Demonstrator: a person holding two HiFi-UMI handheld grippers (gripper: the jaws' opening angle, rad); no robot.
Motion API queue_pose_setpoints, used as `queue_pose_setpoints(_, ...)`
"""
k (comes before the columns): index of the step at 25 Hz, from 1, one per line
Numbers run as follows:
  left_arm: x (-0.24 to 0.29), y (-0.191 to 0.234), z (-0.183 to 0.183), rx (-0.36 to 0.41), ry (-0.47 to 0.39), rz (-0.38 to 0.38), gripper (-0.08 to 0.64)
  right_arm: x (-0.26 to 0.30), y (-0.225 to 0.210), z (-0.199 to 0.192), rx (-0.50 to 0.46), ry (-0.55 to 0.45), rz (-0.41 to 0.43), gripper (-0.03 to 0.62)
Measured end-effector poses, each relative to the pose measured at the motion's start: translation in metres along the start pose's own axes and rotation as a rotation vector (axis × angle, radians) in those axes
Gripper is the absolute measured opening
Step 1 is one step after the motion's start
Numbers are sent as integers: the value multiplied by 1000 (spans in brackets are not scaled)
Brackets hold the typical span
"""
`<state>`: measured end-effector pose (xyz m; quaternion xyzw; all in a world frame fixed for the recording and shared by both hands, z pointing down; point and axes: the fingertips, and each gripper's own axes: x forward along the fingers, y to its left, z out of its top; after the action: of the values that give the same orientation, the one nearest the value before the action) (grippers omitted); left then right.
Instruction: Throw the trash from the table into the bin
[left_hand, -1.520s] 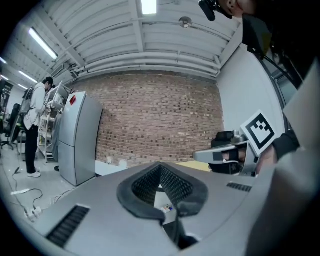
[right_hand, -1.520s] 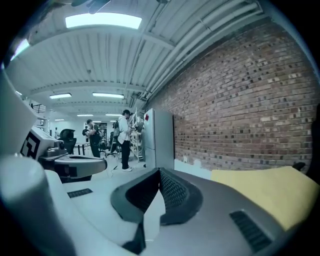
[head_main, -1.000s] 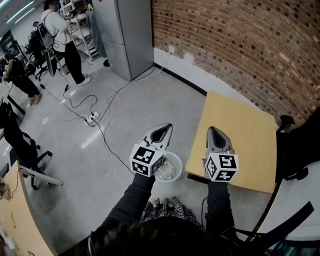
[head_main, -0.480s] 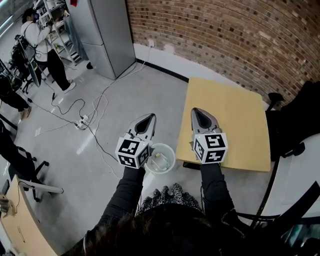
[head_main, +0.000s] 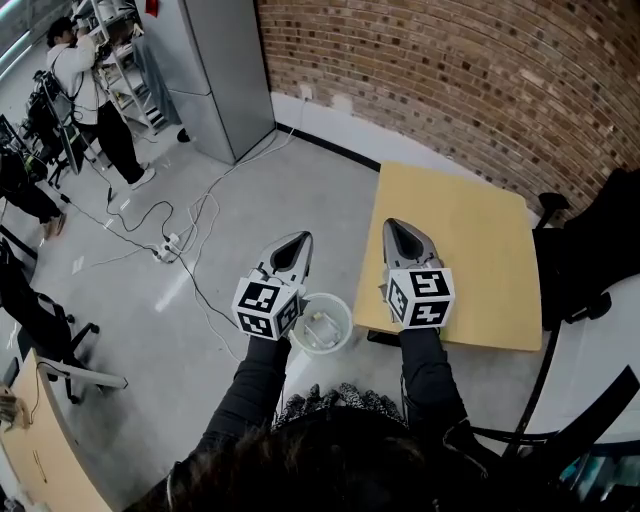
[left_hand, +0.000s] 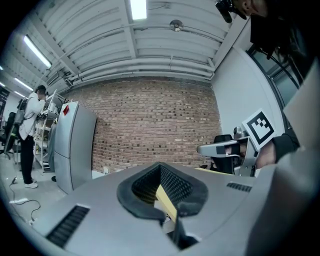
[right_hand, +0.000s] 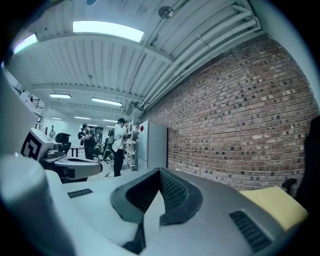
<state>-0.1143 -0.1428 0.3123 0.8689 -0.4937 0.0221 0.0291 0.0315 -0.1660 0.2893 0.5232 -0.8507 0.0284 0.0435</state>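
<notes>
- Head view: we note the left gripper (head_main: 294, 243), a smooth grey tapering shell, held over the pale grey floor (head_main: 270, 190); the right gripper (head_main: 398, 229), of the same shape, sits over the near edge of the table (head_main: 470, 240), a flat rectangular top in tan wood tone
- Each gripper carries a white marker cube (head_main: 265, 305) printed with black squares, with black sleeves (head_main: 250, 385) behind
- The bin (head_main: 344, 312), round and of pale translucent plastic, stands on the floor between the two grippers, just beside the table's near left corner; the trash (head_main: 317, 326) lies inside it as small pale scraps
- Beyond, a rough red brick wall (head_main: 450, 80), a tall grey metal cabinet (head_main: 215, 70), and thin cables (head_main: 190, 215) looping across the floor
- Left gripper view: the left gripper (left_hand: 160, 170) has its jaws together at the tip, black ribbed pads ringing a teardrop hollow; a thin yellowish sliver (left_hand: 165, 197) shows in that hollow, and we cannot tell what it is
- Right gripper view: the right gripper (right_hand: 160, 175) is closed with nothing gripped, the same ribbed black lining; the table's tan corner shows low at the right
</notes>
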Motion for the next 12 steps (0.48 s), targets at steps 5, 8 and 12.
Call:
queue_pose_setpoints(5, -3, 3, 11, -1, -31, 6, 5, 2, 1, 3, -4, -7, 0, 11)
queue_pose_setpoints(8, -4, 6, 17, 17, -39, 10, 5, 5, 1, 6, -6, -14, 3, 11)
queue_pose_setpoints(12, -5, 9, 18, 17, -41, 14, 6, 6, 4, 7, -14, -16, 6, 11)
